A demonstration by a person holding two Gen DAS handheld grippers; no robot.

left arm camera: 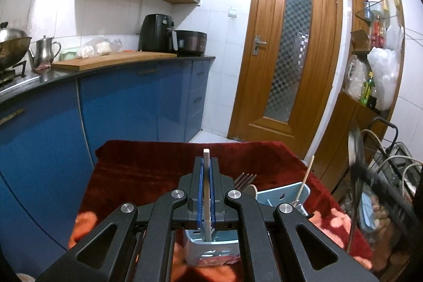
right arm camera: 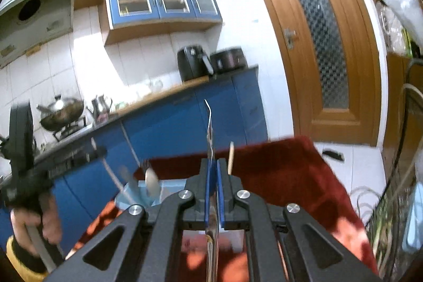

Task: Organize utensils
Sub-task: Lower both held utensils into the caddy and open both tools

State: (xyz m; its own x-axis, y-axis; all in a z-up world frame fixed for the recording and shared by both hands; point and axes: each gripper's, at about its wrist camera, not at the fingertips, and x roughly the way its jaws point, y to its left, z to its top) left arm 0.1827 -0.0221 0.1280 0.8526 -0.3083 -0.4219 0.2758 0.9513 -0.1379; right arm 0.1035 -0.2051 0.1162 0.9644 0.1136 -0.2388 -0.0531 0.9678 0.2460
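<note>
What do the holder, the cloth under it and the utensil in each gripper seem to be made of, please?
Holder: looks like pale blue plastic, smooth, moulded slots.
Cloth: dark red, plush, probably velvet or fleece.
Left gripper holds a stick: matte, pale, square-ended, wood or plastic.
Right gripper holds a utensil: thin, bright, reflective, likely steel.

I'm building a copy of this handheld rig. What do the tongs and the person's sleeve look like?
Both the left tongs and right tongs are matte black with angular linkage arms, silver round pivot bolts and blue pads on the inner faces. The sleeve is dark with a yellow cuff.
</note>
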